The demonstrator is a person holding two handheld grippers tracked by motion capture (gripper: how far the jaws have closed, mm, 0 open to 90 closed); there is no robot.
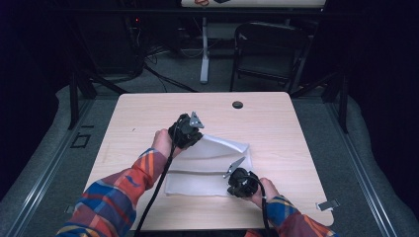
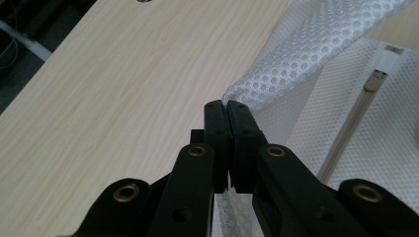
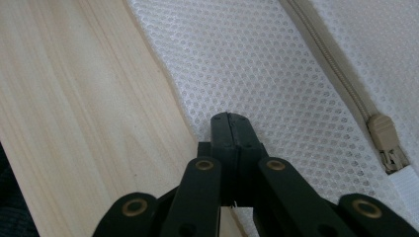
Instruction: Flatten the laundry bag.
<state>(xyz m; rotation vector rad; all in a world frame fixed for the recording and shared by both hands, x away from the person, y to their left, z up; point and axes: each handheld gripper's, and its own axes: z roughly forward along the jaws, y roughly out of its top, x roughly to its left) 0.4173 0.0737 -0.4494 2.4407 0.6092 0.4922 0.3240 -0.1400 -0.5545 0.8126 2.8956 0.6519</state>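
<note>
Gripping the mesh bag (image 1: 207, 165), both tongs are clenched; zipper pull (image 3: 388, 143) lies beside the right.

No legible text, labels, brand marks, numbers or signs in any view. White mesh bag (image 1: 207, 165): plain weave, no print or tag readable. Zipper pull (image 3: 388, 143): no marking readable. Wooden table (image 1: 276, 128): bare grain, no stickers. Small metal clip (image 1: 328, 205) at table corner: too small to tell.
</note>
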